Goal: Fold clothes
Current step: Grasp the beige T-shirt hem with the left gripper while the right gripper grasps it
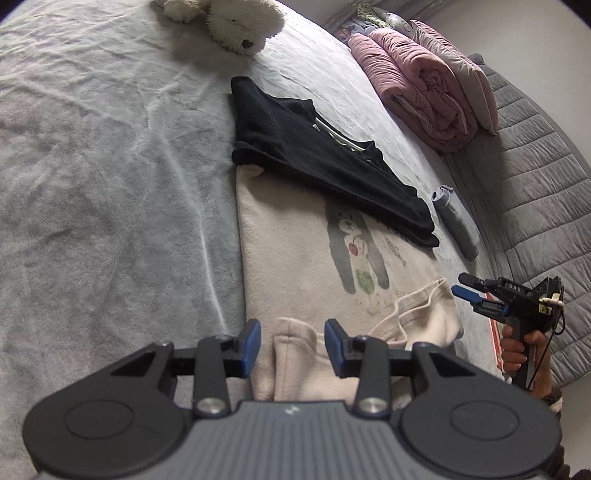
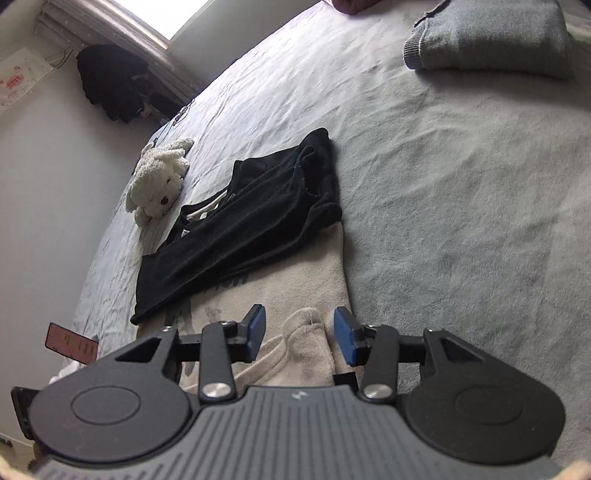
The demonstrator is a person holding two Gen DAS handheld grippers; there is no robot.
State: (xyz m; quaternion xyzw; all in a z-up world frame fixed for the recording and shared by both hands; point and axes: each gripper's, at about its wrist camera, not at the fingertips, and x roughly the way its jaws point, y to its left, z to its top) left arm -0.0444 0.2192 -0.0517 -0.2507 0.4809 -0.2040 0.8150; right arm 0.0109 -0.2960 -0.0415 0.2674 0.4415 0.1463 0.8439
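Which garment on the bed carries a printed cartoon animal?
The cream sweatshirt, lying flat beneath the folded black garment; the grey folded one is plain too.

A home bedroom: a wide bed point(image 1: 110, 166) under a grey sheet, a white plush dog point(image 1: 236, 22) near its far edge, a rolled pink quilt point(image 1: 421, 88) and pillow point(image 1: 458, 70) against its quilted grey headboard point(image 1: 535, 177).
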